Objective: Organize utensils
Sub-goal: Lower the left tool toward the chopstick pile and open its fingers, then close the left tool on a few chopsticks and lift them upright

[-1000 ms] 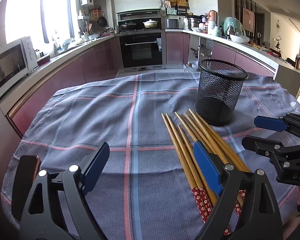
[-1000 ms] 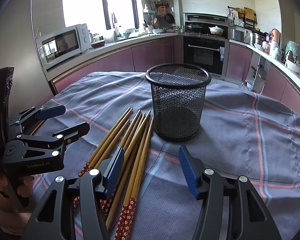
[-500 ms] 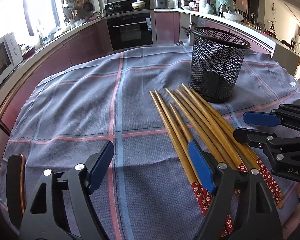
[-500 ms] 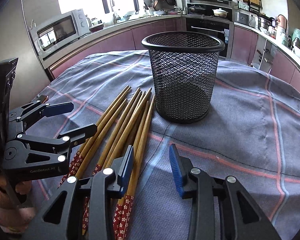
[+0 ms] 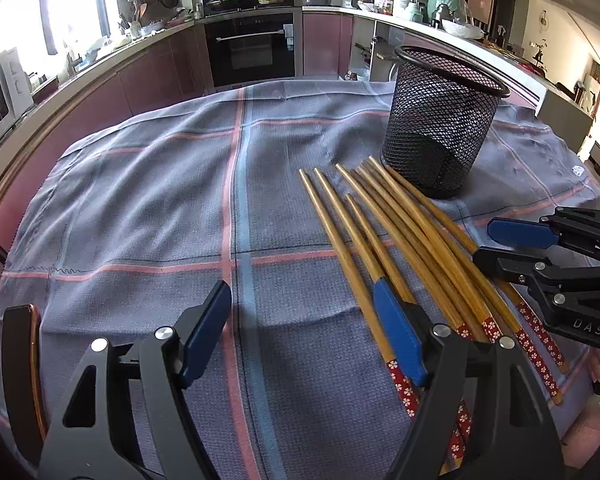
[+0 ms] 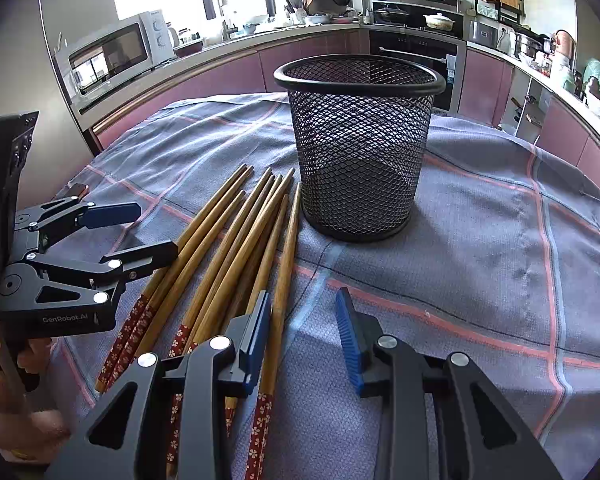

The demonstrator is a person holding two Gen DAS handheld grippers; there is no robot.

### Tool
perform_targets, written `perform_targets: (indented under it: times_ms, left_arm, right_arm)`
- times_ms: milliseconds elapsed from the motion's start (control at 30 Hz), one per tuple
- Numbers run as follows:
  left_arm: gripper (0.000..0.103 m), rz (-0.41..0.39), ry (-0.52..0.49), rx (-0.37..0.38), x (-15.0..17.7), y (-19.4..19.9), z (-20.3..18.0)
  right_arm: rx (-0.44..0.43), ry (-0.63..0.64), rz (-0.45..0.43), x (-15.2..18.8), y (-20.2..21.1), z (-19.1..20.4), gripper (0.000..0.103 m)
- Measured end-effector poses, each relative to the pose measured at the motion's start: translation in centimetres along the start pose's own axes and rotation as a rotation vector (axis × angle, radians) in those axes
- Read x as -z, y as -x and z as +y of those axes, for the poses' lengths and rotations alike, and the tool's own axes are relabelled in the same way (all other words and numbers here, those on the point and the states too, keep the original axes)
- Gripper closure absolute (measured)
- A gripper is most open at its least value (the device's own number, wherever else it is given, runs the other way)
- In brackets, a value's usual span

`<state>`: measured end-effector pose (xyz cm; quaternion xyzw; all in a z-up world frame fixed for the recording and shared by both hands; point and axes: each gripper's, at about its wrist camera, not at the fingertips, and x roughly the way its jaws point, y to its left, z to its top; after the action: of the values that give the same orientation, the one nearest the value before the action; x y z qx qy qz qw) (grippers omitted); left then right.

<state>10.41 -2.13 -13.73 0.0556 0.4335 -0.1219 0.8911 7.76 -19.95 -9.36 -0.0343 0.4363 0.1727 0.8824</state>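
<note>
Several bamboo chopsticks [image 5: 400,232] with red flowered ends lie fanned on the checked cloth, tips toward an upright black mesh basket [image 5: 440,128]. My left gripper [image 5: 300,332] hovers low at their left side. Its jaws are closing with only cloth between them, and its right finger covers the leftmost stick. In the right wrist view, my right gripper [image 6: 304,336] hangs over the chopsticks [image 6: 236,248] in front of the basket [image 6: 360,152]. Its jaws are closing too, and the rightmost stick lies between them beside the left pad, not pinched. Each gripper shows in the other's view: right gripper [image 5: 500,248], left gripper [image 6: 140,232].
A grey-blue cloth [image 5: 140,200] with pink and blue stripes covers the table and drops off at its left edge. Kitchen counters ring the table, with a microwave [image 6: 112,52] at the left and a built-in oven [image 5: 252,44] at the back. A hand [image 6: 4,360] holds the left gripper's handle.
Both grippers have sunk and tipped further down toward the chopsticks. The right jaws have narrowed markedly, and the left jaws a little. Chopsticks and basket have not moved.
</note>
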Motion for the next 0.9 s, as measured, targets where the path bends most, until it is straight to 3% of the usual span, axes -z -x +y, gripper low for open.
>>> perform_targets:
  times_ms: [467, 633, 700, 833, 900]
  left_arm:
    - [0.049, 0.029, -0.031, 0.027, -0.8, -0.9, -0.4]
    - [0.058, 0.041, -0.024, 0.031, -1.6, -1.4, -0.1]
    - [0.067, 0.044, -0.018, 0.028, -1.8, -1.4, -0.1]
    - [0.08, 0.045, 0.0, 0.038, -1.9, -1.5, 0.0]
    - [0.09, 0.046, 0.019, 0.043, -1.9, -1.5, 0.1]
  right_arm:
    - [0.016, 0.026, 0.007, -0.8, -0.7, 0.5, 0.071]
    - [0.024, 0.044, 0.012, -1.2, -1.1, 0.9, 0.076]
    - [0.025, 0.047, 0.014, -1.3, -1.2, 0.9, 0.079]
    - [-0.001, 0.043, 0.019, -1.4, -1.3, 0.8, 0.096]
    - [-0.012, 0.036, 0.022, -1.6, -1.3, 0.8, 0.097]
